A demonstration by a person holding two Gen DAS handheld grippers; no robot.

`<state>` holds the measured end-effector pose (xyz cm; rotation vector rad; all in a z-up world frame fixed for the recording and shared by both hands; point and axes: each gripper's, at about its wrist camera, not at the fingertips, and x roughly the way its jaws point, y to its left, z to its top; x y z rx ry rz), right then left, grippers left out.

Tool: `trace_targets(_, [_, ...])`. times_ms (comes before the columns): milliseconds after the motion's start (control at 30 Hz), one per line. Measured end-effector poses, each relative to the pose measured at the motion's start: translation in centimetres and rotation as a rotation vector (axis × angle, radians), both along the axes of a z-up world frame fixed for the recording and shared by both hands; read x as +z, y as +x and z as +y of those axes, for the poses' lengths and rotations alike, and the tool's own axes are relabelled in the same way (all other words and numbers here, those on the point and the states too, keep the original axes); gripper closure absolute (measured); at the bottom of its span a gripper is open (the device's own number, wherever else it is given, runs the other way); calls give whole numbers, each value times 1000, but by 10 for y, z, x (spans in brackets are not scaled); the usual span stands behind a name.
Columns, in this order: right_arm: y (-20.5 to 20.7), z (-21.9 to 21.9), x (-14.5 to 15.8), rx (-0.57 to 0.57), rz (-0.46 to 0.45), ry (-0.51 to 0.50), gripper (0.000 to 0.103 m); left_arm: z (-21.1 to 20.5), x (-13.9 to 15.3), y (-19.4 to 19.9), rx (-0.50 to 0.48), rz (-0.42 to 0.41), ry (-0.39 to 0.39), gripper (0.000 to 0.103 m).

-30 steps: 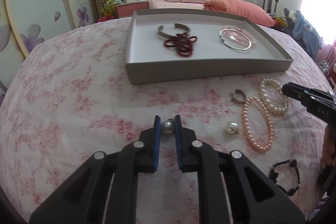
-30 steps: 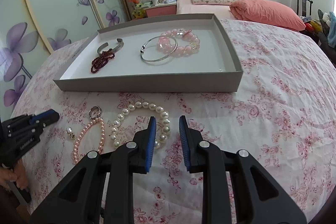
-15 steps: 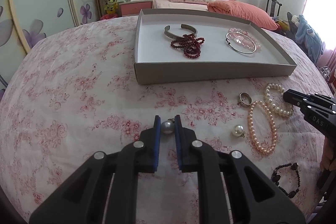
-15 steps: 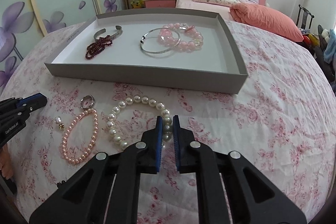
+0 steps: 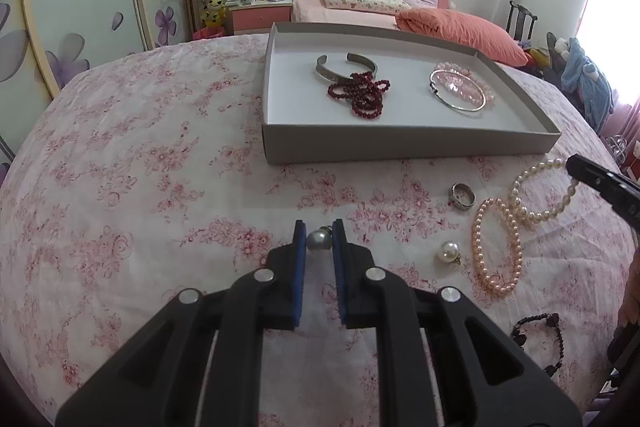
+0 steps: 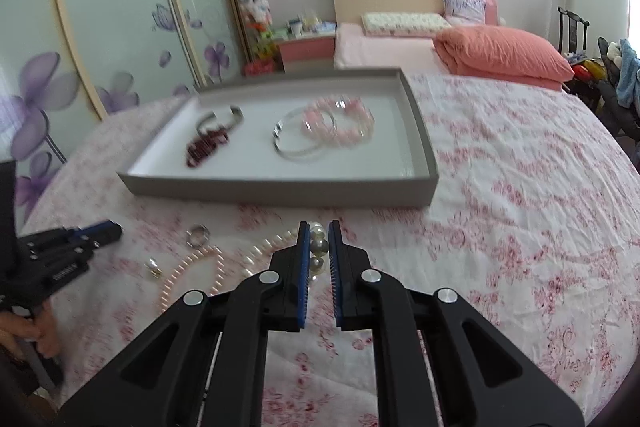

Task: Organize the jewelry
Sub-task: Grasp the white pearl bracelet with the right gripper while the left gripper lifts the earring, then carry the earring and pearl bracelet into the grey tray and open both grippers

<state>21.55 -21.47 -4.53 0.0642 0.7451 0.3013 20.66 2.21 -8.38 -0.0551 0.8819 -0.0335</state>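
Right tool (image 6: 319,247) clenched on white pearl strand (image 5: 538,193), one end lifted off the bed. Left tool (image 5: 319,239) grips grey pearl earring (image 5: 319,239). Tray (image 6: 280,187) lies straight ahead of both, long side facing them; right tool nearer.

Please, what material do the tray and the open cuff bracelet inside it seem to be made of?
The tray looks like grey cardboard with a matte white inside: thin straight walls, no shine. The cuff bracelet looks like metal, silver-toned and rather dull, maybe aged; it keeps a stiff open curve and seems to carry engraved marks, though these are too small to read.
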Motion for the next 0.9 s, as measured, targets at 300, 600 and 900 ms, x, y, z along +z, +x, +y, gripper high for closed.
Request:
trace_targets(300, [-11,7,29,36,-77,52,93,-1,8,-6,0,-27,-21,89])
trace_targets(600, [-21,7,39,41,-106,77,93,-5,25,-15,-6,-83,-42,89])
trace_targets(900, [-31,11,51,46,-161,88,93,-13,47,-26,-13,-159,-51,89])
